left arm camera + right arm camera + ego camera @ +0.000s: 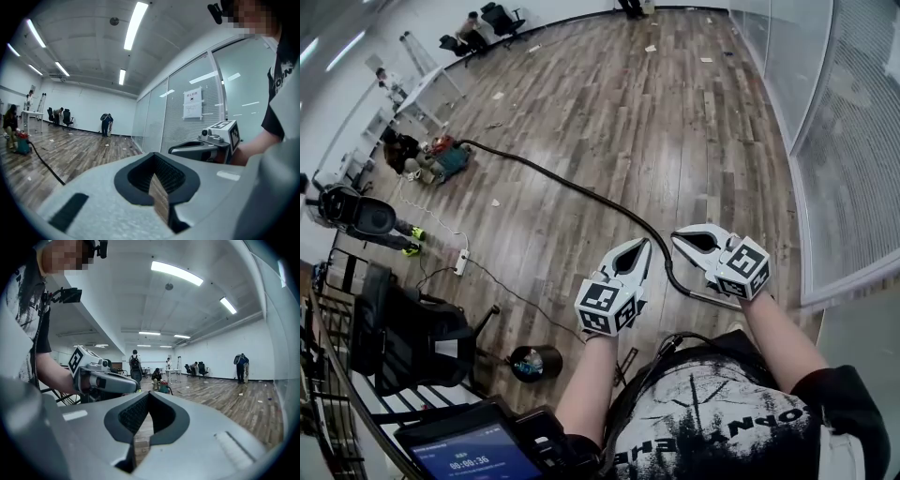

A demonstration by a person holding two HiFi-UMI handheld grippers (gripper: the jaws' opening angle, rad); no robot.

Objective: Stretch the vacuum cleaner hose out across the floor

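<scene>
While the left tongs [643, 244] and right tongs [677, 235] hang side by side above the wooden floor [675, 112], both pressed together on nothing, the black vacuum hose [581, 192] lies on the boards below. Its long axis runs diagonally, from a teal canister [448, 161] at the far left toward the person's feet, curling as it gets close. Its near end slips under the right forearm [773, 333] and is hidden. The canister end is too small to make out.
</scene>
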